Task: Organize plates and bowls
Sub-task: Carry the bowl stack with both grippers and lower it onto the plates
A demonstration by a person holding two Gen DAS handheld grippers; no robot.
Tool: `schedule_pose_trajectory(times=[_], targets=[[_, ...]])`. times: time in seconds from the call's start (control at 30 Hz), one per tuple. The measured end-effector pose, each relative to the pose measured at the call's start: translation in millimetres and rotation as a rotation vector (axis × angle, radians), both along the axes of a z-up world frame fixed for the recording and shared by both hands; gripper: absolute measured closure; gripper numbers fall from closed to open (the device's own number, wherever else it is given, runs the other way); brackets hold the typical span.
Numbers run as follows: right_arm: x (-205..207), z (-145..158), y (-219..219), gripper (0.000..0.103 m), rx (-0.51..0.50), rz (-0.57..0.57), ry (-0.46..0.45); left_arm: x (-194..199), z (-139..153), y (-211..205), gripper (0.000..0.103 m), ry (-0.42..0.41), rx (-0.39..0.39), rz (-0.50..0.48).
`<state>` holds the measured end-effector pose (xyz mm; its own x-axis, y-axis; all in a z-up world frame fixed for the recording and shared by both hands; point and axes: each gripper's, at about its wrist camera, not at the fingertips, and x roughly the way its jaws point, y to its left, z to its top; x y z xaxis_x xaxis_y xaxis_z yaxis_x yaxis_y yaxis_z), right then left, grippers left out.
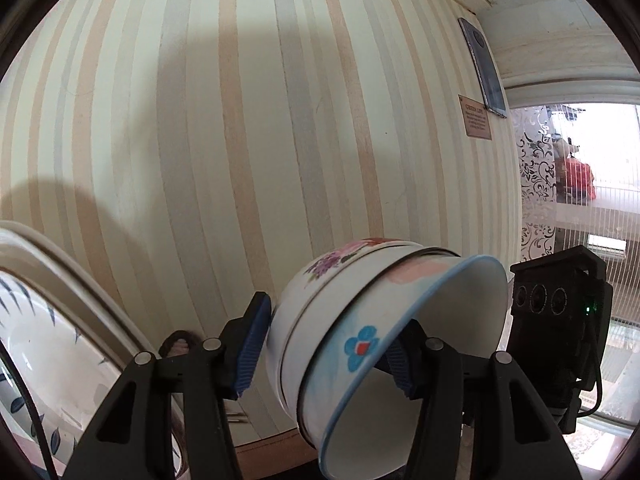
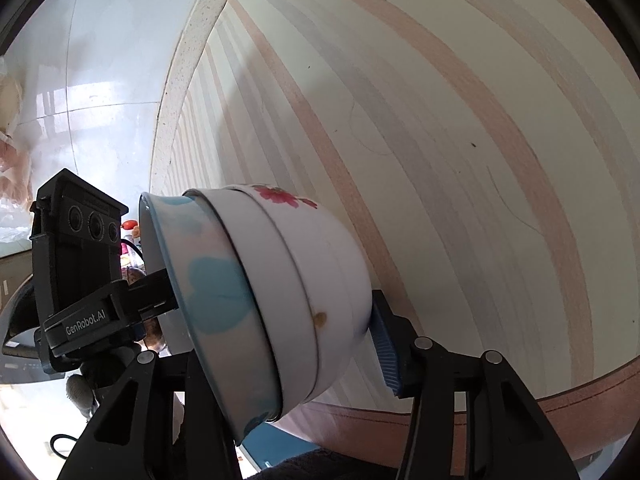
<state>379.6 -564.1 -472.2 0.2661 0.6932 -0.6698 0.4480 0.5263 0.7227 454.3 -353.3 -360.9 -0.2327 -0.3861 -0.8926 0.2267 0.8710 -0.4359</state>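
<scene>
Two nested bowls (image 2: 280, 304), left gripper (image 2: 132, 304) marked "GenRobot.AI"

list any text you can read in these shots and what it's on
"GenRobot.AI": on the black body of the left gripper, seen from the right wrist.
"GREEN LIFE": heading of the small wall plaque; the lines under it are too small to read.
The dark framed panel above the plaque shows no readable text.
The stacked bowls carry only flower prints, no words.

"genrobot.ai" on left tool (image 2: 86, 326)
</scene>
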Motion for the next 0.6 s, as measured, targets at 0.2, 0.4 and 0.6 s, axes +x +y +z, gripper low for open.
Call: schedule_pose_trajectory(times=[0.2,0.4,0.6], targets=[[6,10,5,0.052,-0.007,0.023,-0.017,1,11,3,0.052,-0.026,-0.006,0.009],[21,29,14,0.052,-0.03,0.059,-0.044,7,30,17,0.052,-0.054,-0.023,0.038],[39,49,34,0.052,-0.034,0.113,-0.071,12,49,46,0.052,-0.085,-0.029,0.099]])
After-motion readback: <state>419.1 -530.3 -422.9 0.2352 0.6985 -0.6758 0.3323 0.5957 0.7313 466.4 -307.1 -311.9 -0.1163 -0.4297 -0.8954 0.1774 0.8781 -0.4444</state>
